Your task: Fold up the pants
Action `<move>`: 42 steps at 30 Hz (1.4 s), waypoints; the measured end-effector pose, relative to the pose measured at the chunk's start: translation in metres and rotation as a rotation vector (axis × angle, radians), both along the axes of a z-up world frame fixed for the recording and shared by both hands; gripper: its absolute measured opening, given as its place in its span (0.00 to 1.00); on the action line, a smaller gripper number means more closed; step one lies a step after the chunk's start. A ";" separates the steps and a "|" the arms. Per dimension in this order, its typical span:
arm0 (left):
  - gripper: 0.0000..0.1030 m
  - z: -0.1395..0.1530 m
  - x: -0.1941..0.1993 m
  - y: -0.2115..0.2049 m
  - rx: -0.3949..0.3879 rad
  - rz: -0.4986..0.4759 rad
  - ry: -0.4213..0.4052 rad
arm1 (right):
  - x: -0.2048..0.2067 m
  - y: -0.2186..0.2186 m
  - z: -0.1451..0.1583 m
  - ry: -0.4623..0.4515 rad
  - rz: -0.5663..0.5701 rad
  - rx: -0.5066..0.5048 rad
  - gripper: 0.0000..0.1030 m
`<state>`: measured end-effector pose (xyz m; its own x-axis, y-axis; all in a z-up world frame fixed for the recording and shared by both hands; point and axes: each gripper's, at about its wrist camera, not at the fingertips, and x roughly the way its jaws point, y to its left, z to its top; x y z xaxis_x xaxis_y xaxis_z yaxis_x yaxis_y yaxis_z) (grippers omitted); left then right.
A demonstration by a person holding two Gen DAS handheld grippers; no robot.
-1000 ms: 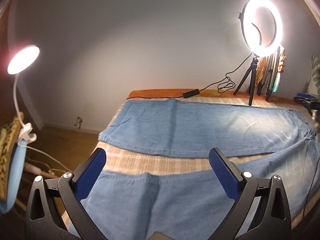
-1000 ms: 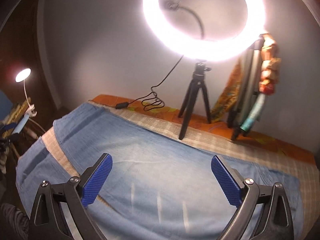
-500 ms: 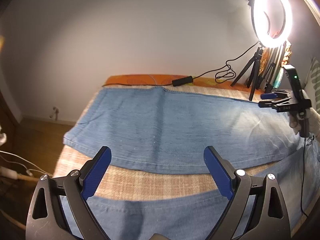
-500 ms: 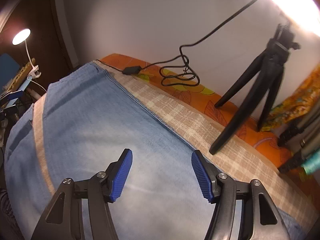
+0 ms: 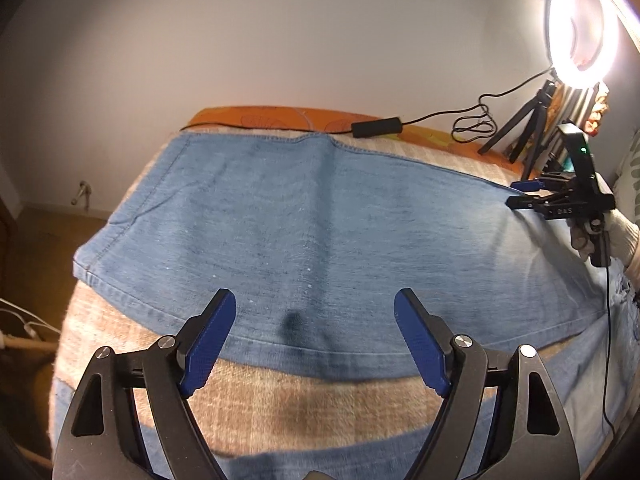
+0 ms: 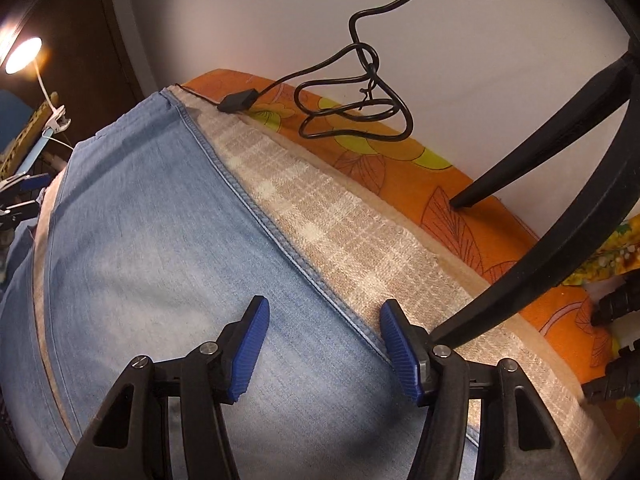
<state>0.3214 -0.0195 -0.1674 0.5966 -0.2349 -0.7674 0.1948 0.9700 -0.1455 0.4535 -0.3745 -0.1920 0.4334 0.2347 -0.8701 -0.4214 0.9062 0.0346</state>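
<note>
The left gripper (image 5: 314, 334), empty and closing, hung over the near edge of one leg of the jeans (image 5: 320, 232) spread on the bed (image 5: 280, 396); the right gripper (image 6: 324, 340), also empty and closing, straddled the far seam. Both would do best to pinch only that leg's hem, cleanly. A tripod (image 6: 560, 168) and looped cable (image 6: 352, 92) crowded the far side.

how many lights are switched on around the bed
2: a ring light on a tripod at the bed's far right corner, and a clip lamp off the bed's left end. Others may be out of view.
</note>
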 end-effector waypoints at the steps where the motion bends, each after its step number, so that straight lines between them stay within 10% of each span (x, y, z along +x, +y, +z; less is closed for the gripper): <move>1: 0.79 -0.002 0.001 0.001 -0.007 0.003 0.008 | -0.001 0.000 0.000 0.001 0.000 0.010 0.50; 8: 0.78 -0.016 0.012 0.009 -0.052 0.047 0.051 | -0.020 0.013 0.012 -0.041 0.001 -0.073 0.05; 19: 0.79 0.013 0.016 0.034 -0.149 0.134 0.055 | -0.131 0.051 0.106 -0.273 0.055 -0.066 0.02; 28: 0.79 0.046 0.031 0.002 -0.121 0.087 0.035 | -0.247 0.105 0.105 -0.187 0.213 0.039 0.02; 42: 0.80 -0.019 0.103 -0.072 0.213 0.125 0.302 | -0.280 0.124 0.075 -0.123 0.257 0.026 0.02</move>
<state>0.4240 -0.0918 -0.1859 0.3500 0.0082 -0.9367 0.0527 0.9982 0.0285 0.1735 -0.2506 -0.1171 0.4588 0.3723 -0.8068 -0.6399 0.7684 -0.0093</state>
